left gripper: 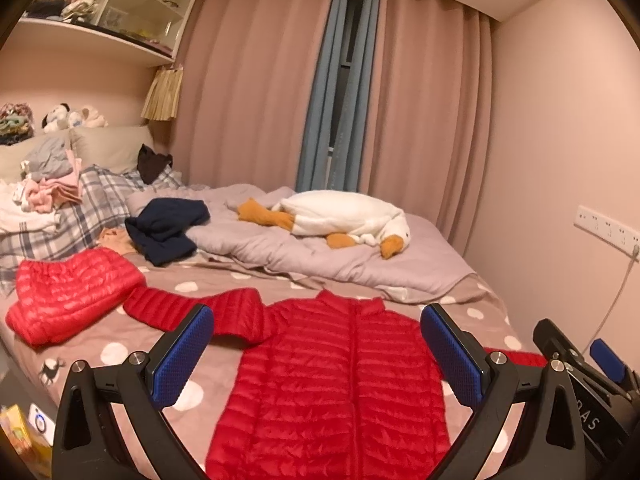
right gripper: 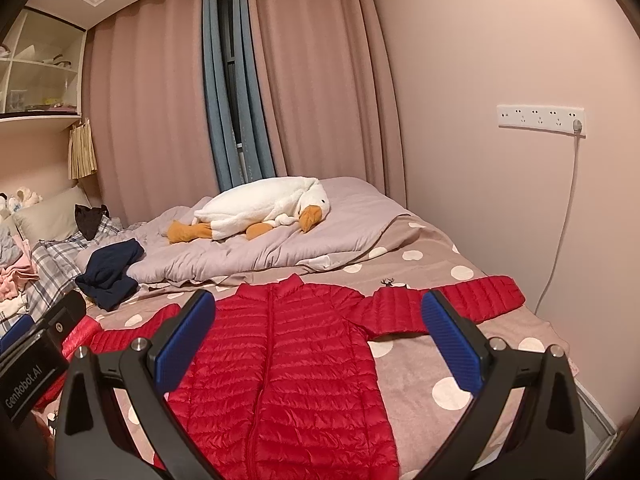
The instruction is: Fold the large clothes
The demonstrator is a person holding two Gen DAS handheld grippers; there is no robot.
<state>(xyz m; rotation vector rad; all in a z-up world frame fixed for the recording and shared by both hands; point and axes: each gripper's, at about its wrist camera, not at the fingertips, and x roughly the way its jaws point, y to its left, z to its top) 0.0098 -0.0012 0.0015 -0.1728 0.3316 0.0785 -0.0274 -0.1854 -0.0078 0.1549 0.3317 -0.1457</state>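
Observation:
A red quilted down jacket (left gripper: 332, 376) lies flat and zipped on the polka-dot bed sheet (left gripper: 224, 280), collar toward the far side, both sleeves spread out. It also shows in the right wrist view (right gripper: 288, 364), with its right sleeve (right gripper: 452, 304) stretched toward the wall. My left gripper (left gripper: 316, 340) is open and empty, hovering above the jacket's chest. My right gripper (right gripper: 318, 328) is open and empty above the jacket too. The right gripper's body shows at the left wrist view's right edge (left gripper: 576, 364).
A folded red jacket (left gripper: 68, 292) lies at the left. A navy garment (left gripper: 168, 228), a lilac duvet (left gripper: 320, 248) with a white plush goose (left gripper: 344, 216), and a clothes pile (left gripper: 44, 188) lie further back. A wall with a socket strip (right gripper: 540, 120) and cable borders the right.

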